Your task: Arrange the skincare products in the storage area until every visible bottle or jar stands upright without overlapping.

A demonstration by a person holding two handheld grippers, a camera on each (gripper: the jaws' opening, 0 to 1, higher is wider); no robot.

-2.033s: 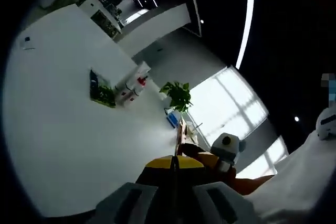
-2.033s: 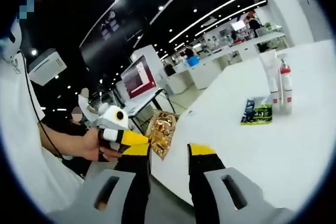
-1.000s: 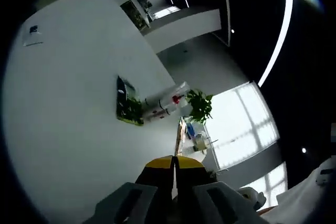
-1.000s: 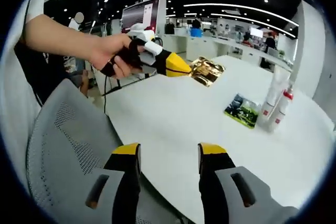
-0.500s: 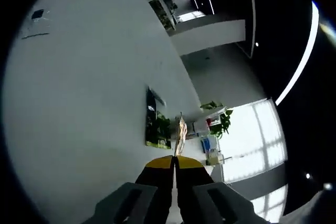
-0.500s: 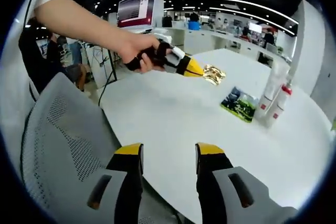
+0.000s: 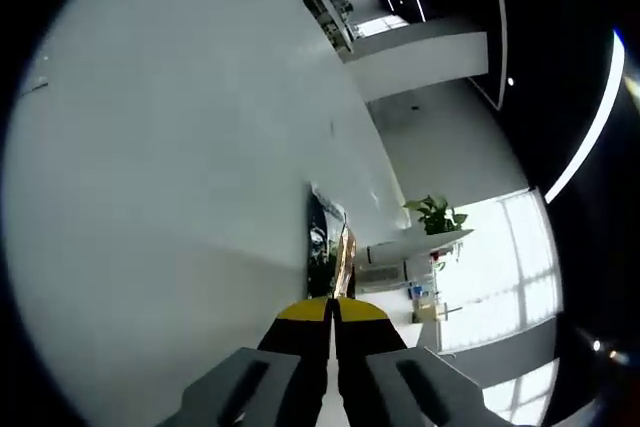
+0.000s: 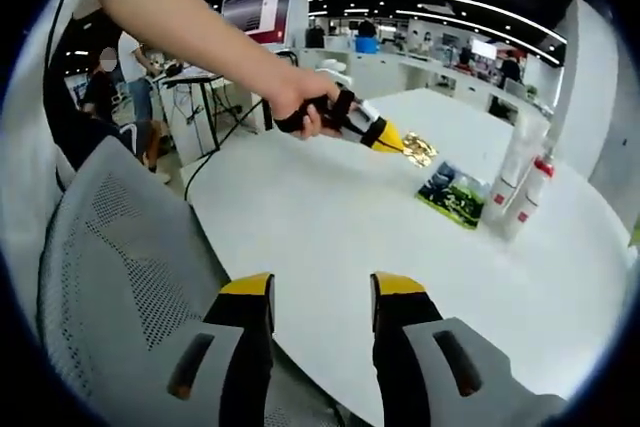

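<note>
In the left gripper view, the gold sachet point(image 7: 346, 259) shows edge-on as a thin strip, its face hidden. The dark green packet point(image 7: 320, 247) behind it is foreshortened, its print unreadable. In the right gripper view, labels on the white tube point(image 8: 512, 169) and red-capped bottle point(image 8: 532, 195) are too small to read. The grey mesh chair point(image 8: 110, 287) is cut off at the picture's edge.

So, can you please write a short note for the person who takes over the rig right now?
Left gripper: shut on gold sachet, held over the white table near the green sachet.
Right gripper: open, holding nothing, at the table's near edge above a grey mesh chair.
White tube and red-capped bottle stand upright beside the green sachet.
Left: set down the gold sachet without overlap.
</note>
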